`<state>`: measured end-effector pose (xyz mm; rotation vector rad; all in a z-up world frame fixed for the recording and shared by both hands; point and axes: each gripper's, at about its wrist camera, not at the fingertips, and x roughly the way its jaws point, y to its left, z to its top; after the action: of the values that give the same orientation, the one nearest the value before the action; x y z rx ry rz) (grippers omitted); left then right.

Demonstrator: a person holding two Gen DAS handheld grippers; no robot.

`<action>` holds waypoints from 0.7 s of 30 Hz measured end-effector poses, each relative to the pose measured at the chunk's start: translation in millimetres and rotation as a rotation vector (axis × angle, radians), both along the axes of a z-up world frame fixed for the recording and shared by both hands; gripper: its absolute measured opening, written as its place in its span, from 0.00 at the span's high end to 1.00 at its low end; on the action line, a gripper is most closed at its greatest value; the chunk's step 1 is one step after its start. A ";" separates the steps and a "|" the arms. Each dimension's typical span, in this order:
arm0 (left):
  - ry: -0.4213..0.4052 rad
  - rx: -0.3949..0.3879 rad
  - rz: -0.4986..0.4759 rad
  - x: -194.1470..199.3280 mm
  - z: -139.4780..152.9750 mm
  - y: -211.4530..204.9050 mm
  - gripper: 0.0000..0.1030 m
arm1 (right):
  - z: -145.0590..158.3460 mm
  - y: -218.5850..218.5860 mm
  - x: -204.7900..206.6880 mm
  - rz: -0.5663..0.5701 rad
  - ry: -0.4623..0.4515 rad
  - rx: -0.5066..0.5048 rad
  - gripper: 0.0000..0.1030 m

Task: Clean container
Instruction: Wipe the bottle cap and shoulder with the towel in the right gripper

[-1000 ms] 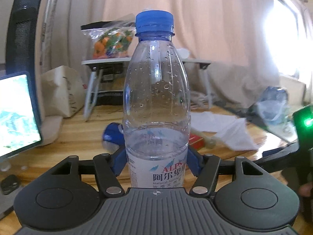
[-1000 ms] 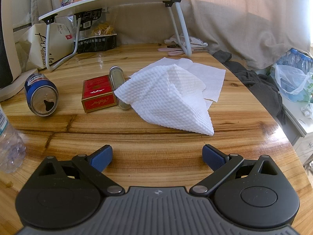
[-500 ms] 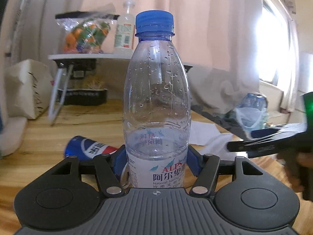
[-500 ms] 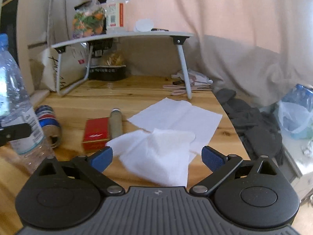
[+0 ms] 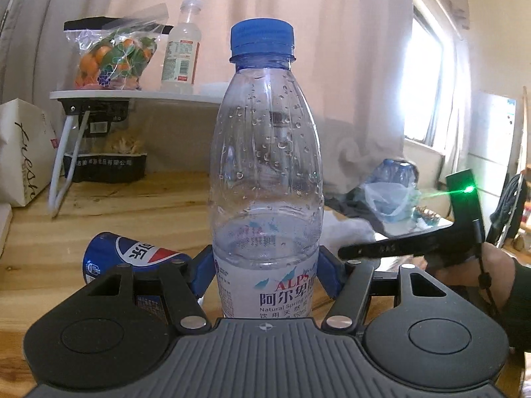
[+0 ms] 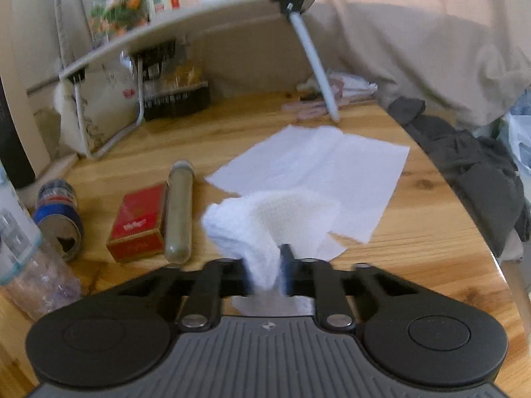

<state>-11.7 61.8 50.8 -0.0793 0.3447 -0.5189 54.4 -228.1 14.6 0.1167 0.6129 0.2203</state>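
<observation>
A clear plastic water bottle (image 5: 265,179) with a blue cap stands upright in my left gripper (image 5: 265,275), whose blue pads are shut on its labelled lower part. Droplets cling inside it. The bottle also shows at the left edge of the right wrist view (image 6: 23,258). My right gripper (image 6: 265,273) is shut on a crumpled white cloth (image 6: 262,229) just above the wooden table (image 6: 415,248). The right gripper shows in the left wrist view (image 5: 391,248), to the right of the bottle.
A flat white paper sheet (image 6: 318,172) lies beyond the cloth. A red box (image 6: 139,222), a glass tube (image 6: 179,209) and a tipped blue can (image 6: 59,219) lie to the left. A small folding table (image 6: 186,30) stands at the back. Dark clothing (image 6: 471,172) lies at the right edge.
My right gripper has closed on the white cloth and lifted its corner. My left gripper keeps holding the bottle and has turned a little to the right.
</observation>
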 end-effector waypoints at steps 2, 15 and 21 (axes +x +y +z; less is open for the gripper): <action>0.003 -0.015 -0.016 -1.8 2.2 1.0 0.37 | 16.8 -2.6 -14.2 0.015 -0.054 0.006 0.90; 0.024 0.100 -0.046 -20.8 32.5 -17.3 0.38 | 124.8 18.8 -107.4 0.382 -0.239 0.430 0.90; 0.027 0.125 -0.052 -45.2 32.5 -40.3 0.38 | 119.5 17.1 -104.6 0.445 -0.209 0.508 0.90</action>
<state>-56.9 21.5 83.2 0.0434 0.4055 -0.5465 -50.2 -211.0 134.1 0.4424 0.3562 0.8090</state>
